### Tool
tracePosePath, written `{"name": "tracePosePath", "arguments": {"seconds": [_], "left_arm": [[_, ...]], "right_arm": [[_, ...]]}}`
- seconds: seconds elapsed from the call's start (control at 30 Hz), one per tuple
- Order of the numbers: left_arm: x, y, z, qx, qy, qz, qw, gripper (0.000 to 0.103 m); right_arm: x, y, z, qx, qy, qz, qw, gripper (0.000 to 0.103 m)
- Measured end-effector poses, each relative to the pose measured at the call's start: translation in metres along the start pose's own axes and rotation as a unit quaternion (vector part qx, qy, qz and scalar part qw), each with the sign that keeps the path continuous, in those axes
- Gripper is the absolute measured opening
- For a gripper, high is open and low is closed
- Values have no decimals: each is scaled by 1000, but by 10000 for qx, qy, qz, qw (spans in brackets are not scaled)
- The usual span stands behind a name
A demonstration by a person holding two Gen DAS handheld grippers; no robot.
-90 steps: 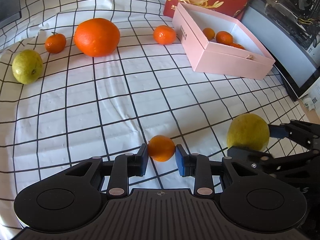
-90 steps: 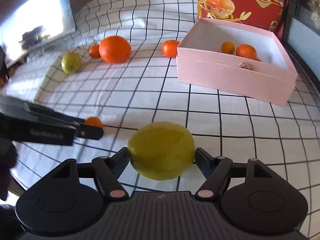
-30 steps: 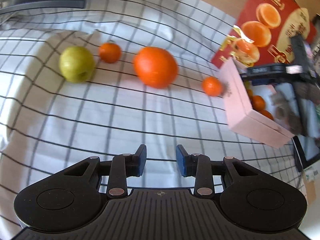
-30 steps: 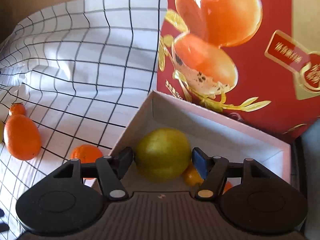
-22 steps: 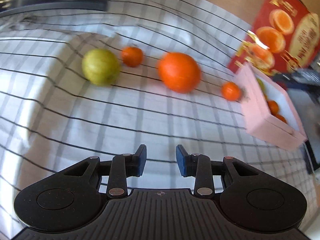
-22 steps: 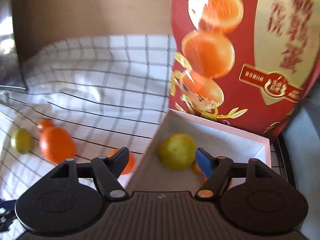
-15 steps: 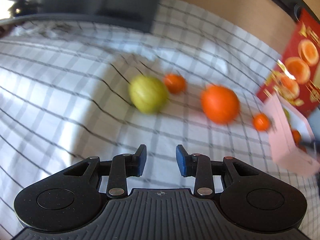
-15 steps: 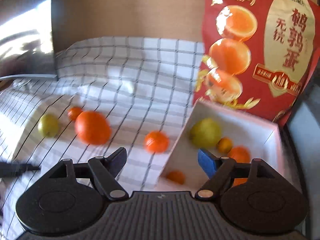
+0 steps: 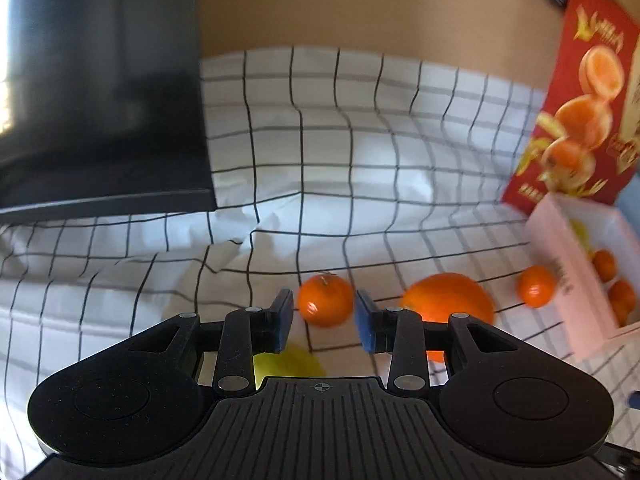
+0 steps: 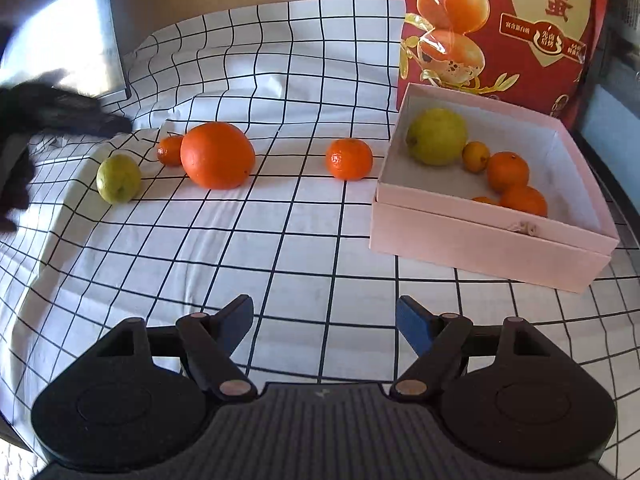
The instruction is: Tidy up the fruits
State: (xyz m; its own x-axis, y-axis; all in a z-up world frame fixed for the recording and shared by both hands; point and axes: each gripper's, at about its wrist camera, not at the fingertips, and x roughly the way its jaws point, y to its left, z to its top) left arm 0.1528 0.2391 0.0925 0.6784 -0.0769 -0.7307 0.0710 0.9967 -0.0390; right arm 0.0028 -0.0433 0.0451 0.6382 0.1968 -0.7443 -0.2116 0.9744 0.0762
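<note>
Our left gripper is spread around a mandarin on the tabletop, lined up so it can pinch. Our right gripper hangs wide and empty, well short of the box that holds five fruits.

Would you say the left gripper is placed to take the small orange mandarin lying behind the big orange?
Probably yes: the left gripper has its jaws open on either side of the small orange mandarin, nothing between; the big orange sits just right, apart.
</note>
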Motion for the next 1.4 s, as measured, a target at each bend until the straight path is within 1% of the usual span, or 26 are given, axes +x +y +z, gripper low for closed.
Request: {"name": "tracePosePath", "arguments": {"seconds": [0.07, 0.13, 0.2, 0.23, 0.27, 0.33, 0.43, 0.5, 0.57, 0.63, 0.7, 0.77, 0.87, 0.93, 1.0, 1.07, 1.13, 1.2, 1.33, 1.4], "left_arm": [[8, 6, 0, -129, 185, 158, 9996, 38], [4, 14, -9, -411, 194, 335, 9984, 38], [-1, 22, -21, -693, 166, 431, 9965, 38], [-2, 25, -28, -773, 164, 494, 9956, 42], [-5, 28, -35, -859, 40, 483, 9951, 44], [-8, 31, -43, -995, -63, 425, 9941, 49], [-7, 34, -49, -1248, -47, 150, 9921, 52], [-9, 28, -51, -1159, -89, 198, 9930, 52], [-13, 20, -52, -1022, -45, 229, 9945, 51], [-21, 11, -55, -803, 1, 236, 9965, 54], [-28, 5, -58, -617, -12, 128, 9980, 56], [-37, 1, -64, -545, -20, -58, 9985, 58], [-48, -4, -72, -482, -16, -358, 9982, 58], [-54, -12, -79, -383, 56, -671, 9970, 57], [-52, -18, -87, -401, 230, -1022, 9937, 52], [-50, -26, -94, -390, 327, -1113, 9925, 52], [-52, -29, -98, -410, 284, -1163, 9920, 52], [-59, -25, -99, -566, 172, -1230, 9906, 52], [-73, -2, -100, -929, -62, -913, 9915, 52], [-83, 19, -104, -1276, -227, -693, 9891, 52]], "right_arm": [[-4, 0, -3, 2, -30, -21, 10000, 79], [-7, 0, -7, -41, -59, -81, 9999, 79], [-8, 0, -9, -111, -66, -166, 9998, 79], [-8, 0, -10, -119, -57, -222, 9997, 79], [-7, -2, -12, -93, -21, -251, 9996, 79], [-4, -5, -14, -1, 77, -256, 9996, 79], [-1, -7, -16, -3, 153, -267, 9995, 79], [0, -6, -16, -44, 172, -262, 9995, 79], [0, -5, -16, -75, 187, -225, 9995, 79], [1, -4, -17, -119, 202, -194, 9995, 79], [0, -2, -18, -143, 207, -160, 9996, 79], [1, -2, -19, -149, 218, -135, 9996, 79], [1, -4, -19, -155, 239, -95, 9995, 79], [2, -3, -19, -162, 247, -62, 9995, 79], [2, -2, -19, -207, 223, -16, 9995, 79], [3, 1, -17, -269, 170, 61, 9995, 79], [3, 5, -13, -375, 103, 185, 9991, 79], [3, 14, -9, -558, 21, 301, 9980, 79], [9, 36, -2, -967, -82, 599, 9935, 79], [13, 50, 7, -1019, -81, 896, 9907, 79]]}}
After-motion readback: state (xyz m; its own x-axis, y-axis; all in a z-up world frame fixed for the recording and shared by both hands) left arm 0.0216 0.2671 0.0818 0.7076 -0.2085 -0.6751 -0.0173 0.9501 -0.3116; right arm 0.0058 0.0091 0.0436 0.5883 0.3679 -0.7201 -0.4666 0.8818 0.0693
